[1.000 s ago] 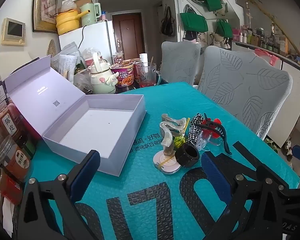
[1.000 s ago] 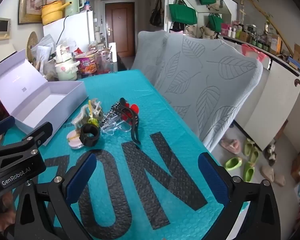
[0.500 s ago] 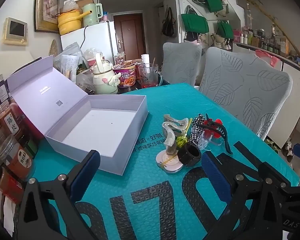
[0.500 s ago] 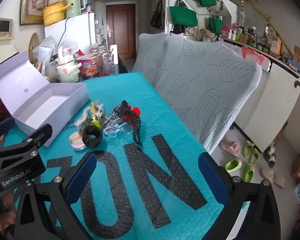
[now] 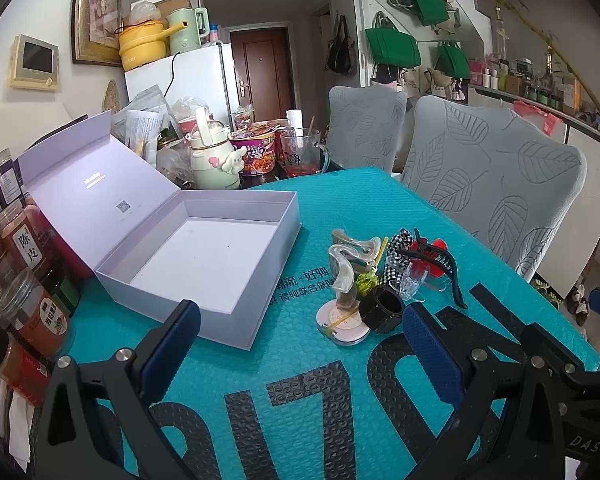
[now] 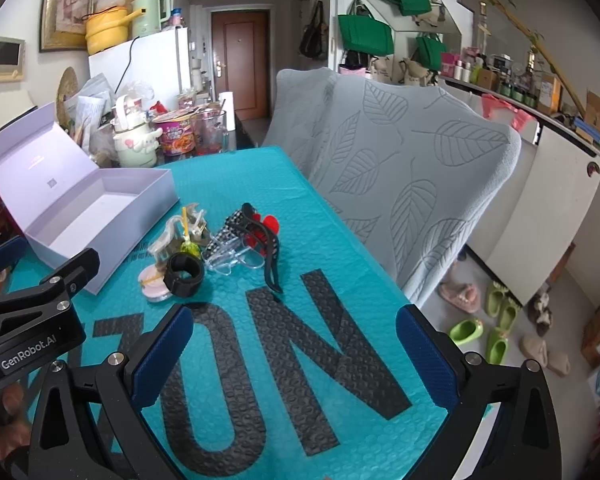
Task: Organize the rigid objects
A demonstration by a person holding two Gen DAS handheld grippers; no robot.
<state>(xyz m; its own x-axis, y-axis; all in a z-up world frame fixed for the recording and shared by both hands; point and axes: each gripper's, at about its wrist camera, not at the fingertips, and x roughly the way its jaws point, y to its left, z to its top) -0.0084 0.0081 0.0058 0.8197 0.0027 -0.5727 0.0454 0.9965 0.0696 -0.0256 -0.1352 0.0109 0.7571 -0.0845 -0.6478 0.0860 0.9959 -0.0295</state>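
Note:
An open, empty lilac box with its lid tilted back sits on the teal mat at the left. To its right lies a small heap of hair accessories: a black ring, a round white compact, beige claw clips, a clear clip, a long black clip and a red piece. My left gripper is open and empty, just short of the heap. My right gripper is open and empty, nearer the table edge.
Spice jars line the left edge. A cream kettle, noodle cups and a glass mug crowd the far end. Two grey leaf-pattern chairs stand on the right. Slippers lie on the floor.
Both views have shifted slightly; the heap and box sit a little nearer and lower in the frames. Nothing was grasped or moved on the table.

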